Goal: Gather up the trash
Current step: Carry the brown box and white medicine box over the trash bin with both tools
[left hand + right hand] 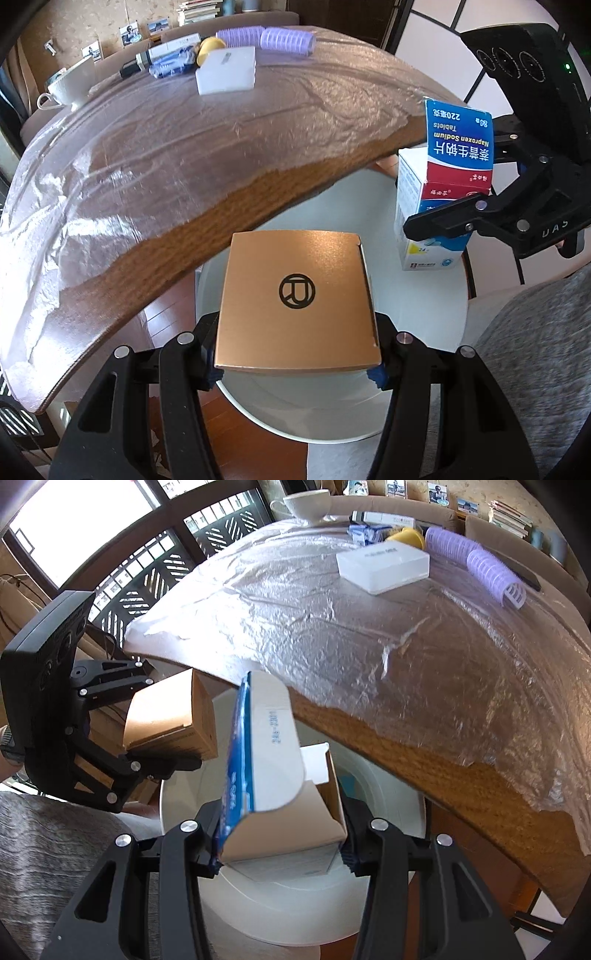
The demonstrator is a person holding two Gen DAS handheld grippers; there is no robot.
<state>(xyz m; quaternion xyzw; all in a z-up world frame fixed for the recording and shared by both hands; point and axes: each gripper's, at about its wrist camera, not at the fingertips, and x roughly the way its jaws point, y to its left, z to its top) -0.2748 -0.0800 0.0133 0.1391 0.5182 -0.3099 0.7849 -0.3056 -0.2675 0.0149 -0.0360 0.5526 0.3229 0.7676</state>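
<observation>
Wooden and covered with a crinkled clear plastic sheet, the surface (192, 147) fills the background of both wrist views, and a white bin (417, 332) is seen on the floor just beyond its near edge. That bin is taken as the landmark.

Directly above the bin's opening, a copper-coloured box (299, 299) is held in the left gripper (297, 373); the jaws are closed on its two sides, with the printed lid turned toward the camera. Its long axis is seen to run away from the jaws, toward the edge of the surface.

Also above the bin, to the right of the copper box, a blue-and-white medicine carton (273, 779) is clamped in the right gripper (282, 853). The jaws are closed on its lower end, its top flap is open, and its long axis points up and away from the jaws.

Both pieces of trash are therefore judged to lie over the bin, not over the floor beside it, and neither hand is clearly nearer to the opening. The coming move is judged to turn on this vertical relation: each item hangs below its jaws with the bin's mouth beneath, so a release should be enough to drop it in.

Far from the bin, at the back of the surface, a white flat box (227, 70), purple hair rollers (266, 37) and a white cup (72, 85) are left.
</observation>
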